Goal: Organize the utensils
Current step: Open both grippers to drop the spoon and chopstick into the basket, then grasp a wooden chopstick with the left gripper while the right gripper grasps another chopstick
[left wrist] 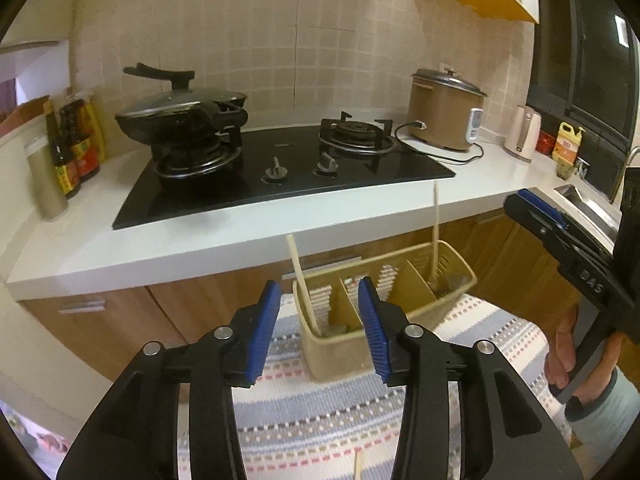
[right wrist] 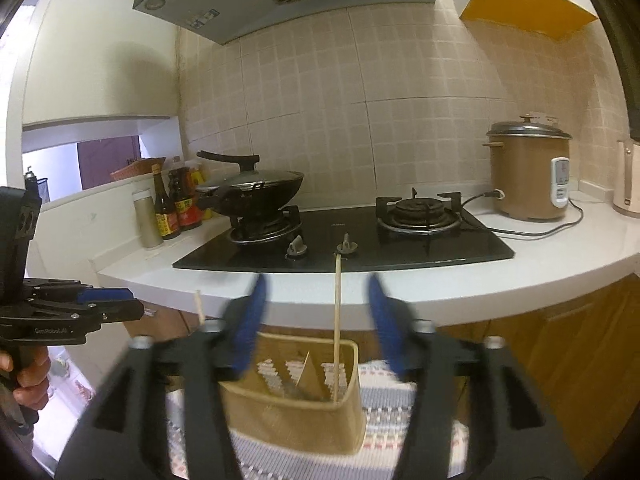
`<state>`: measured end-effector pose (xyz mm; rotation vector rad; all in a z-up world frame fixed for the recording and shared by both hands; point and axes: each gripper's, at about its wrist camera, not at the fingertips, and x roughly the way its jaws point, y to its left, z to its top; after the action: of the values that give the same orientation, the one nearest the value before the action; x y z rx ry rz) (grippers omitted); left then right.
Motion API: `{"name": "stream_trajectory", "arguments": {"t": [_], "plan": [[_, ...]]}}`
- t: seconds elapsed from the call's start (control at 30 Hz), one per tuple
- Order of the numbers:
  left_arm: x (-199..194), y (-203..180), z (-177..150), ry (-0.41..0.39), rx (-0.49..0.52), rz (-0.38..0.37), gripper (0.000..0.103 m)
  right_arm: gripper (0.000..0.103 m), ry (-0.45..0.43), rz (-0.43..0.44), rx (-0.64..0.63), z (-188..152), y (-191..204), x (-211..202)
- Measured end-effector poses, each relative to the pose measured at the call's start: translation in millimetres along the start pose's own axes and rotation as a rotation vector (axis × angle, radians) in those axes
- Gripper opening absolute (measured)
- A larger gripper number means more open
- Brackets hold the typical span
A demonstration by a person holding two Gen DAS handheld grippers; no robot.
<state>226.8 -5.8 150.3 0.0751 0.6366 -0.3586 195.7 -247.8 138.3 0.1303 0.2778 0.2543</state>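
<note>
The left gripper (left wrist: 319, 328) has its fingers (left wrist: 265, 320) half apart, holding nothing. The right gripper (right wrist: 316, 320) also stands open and empty, its fingers blurred. The beige utensil holder (left wrist: 340, 352) sits on a striped cloth (left wrist: 320, 420), one chopstick (left wrist: 302, 280) at each end. The items lying at its bottom are hard to make out.

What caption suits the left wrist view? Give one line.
Open left gripper faces a beige utensil caddy holding two chopsticks on a striped cloth.
</note>
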Motion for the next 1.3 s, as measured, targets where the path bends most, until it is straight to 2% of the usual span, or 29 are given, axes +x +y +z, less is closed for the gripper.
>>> {"name": "stream_trajectory", "arguments": {"t": [0.03,0.17,0.3,0.4,0.5,0.63,0.7,0.8,0.97,1.03,1.13,1.2,1.23,1.3], "plan": [[-7,-1,-3,-0.004,0.003,-0.002,0.046,0.056,0.015,0.002,-0.009,1,3,-9],[-34,-8,-20,-0.008,0.021,-0.009,0.051,0.056,0.11,0.04,-0.014,-3,13,-41],[-52,-12,-51,0.035,0.007,-0.033,0.056,0.056,0.317,0.065,-0.065,-26,33,-59],[-55,-9,-76,0.075,-0.019,-0.056,0.057,0.056,0.522,0.05,-0.084,-60,46,-59],[-48,-3,-108,0.128,-0.056,-0.07,0.057,0.056,0.726,0.093,-0.038,-108,54,-59],[-26,7,-155,0.223,-0.14,-0.13,0.055,0.056,0.889,0.089,0.01,-163,58,-61],[-10,12,-176,0.275,-0.179,-0.144,0.055,0.056,0.929,0.088,0.042,-179,58,-61],[6,13,-197,0.317,-0.182,-0.136,0.053,0.056,0.953,0.088,0.091,-195,58,-61],[13,12,-219,0.336,-0.177,-0.155,0.052,0.056,0.95,0.061,0.048,-206,66,-68],[13,12,-225,0.333,-0.179,-0.156,0.052,0.056,0.905,0.026,-0.052,-201,80,-76],[9,9,-228,0.314,-0.182,-0.164,0.052,0.056,0.862,0.073,-0.207,-197,107,-83],[7,9,-227,0.303,-0.185,-0.161,0.052,0.054,0.864,0.103,-0.277,-201,124,-81],[6,10,-226,0.301,-0.188,-0.162,0.052,0.052,0.867,0.098,-0.319,-204,131,-78],[5,12,-226,0.302,-0.194,-0.163,0.052,0.038,0.875,0.09,-0.389,-211,140,-71]]}}
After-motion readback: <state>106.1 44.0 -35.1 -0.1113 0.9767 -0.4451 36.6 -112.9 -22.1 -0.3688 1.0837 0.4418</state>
